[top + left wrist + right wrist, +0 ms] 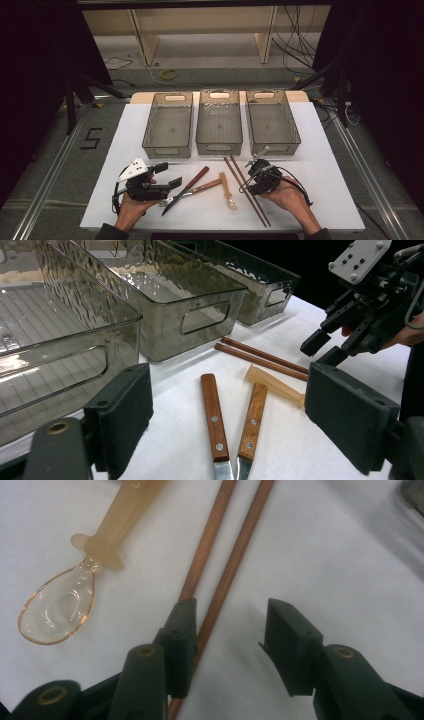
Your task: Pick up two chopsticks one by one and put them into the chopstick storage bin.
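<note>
White sheeting covered the worktop [320, 200], and three smoked-plastic bins [219, 122] were lined up along its far side. Nearer the person, a knife [187, 187] and fork [197, 190] with wooden handles, a translucent spoon [75, 590] and a pair of brown chopsticks [247, 190] were laid out.

The left gripper [167, 175] was held released above the knife and fork handles, with nothing between its jaws.

The right gripper [230, 645] was lowered over the chopsticks [220, 580], its jaws half closed but not yet clamped: one stick was seen between them against the left pad, while the other seemed to pass under that pad.

For a clean pick, the gripper would best be shifted slightly toward the spoon so both sticks were straddled, then closed squarely across them near mid-length, so that neither was pivoted or left behind.
</note>
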{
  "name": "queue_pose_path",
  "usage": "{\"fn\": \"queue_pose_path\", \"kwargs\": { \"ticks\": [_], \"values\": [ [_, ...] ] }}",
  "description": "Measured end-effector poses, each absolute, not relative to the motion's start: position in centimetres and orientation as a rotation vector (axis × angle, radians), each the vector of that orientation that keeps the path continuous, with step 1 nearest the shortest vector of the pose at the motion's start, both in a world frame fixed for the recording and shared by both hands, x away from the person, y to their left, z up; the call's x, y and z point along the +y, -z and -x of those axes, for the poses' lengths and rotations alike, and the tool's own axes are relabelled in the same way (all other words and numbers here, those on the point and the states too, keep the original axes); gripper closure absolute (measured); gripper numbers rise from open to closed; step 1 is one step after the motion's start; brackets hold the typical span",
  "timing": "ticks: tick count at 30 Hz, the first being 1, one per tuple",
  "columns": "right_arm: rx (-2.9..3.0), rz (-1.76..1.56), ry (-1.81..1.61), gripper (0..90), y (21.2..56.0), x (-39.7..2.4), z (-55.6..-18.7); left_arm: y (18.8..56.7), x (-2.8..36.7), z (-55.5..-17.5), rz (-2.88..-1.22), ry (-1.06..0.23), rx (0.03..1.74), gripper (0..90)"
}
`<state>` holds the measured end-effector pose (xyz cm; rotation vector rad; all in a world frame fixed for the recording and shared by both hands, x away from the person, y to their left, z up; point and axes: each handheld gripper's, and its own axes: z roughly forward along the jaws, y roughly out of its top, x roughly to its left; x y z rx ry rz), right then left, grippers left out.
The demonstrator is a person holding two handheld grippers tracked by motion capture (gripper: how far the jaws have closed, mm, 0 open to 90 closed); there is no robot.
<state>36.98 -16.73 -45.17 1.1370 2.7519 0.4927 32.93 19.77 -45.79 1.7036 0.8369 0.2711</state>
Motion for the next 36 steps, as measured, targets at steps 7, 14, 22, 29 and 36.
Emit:
{"fn": "queue_pose_path", "kwargs": {
  "ticks": [7,14,22,29,36],
  "values": [
    [2.783,-1.112,-0.453,62.9,45.4,-16.3,-37.0,45.8,19.7,-32.9,-1.703,-0.271,0.836,18.7],
    [2.802,-1.099,-0.407,67.0,45.7,-16.0,-37.1,45.8,19.8,-33.0,-1.705,-0.271,0.835,18.8],
    [2.816,-1.071,-0.369,74.1,45.8,-15.7,-37.1,45.8,19.7,-33.0,-1.706,-0.270,0.834,18.8],
    [2.813,-1.069,-0.342,77.3,45.7,-15.6,-37.3,45.8,19.8,-33.0,-1.705,-0.271,0.834,18.8],
    [2.805,-1.078,-0.318,81.3,45.6,-15.9,-37.5,45.8,19.8,-33.0,-1.707,-0.271,0.832,18.9]
  ]
}}
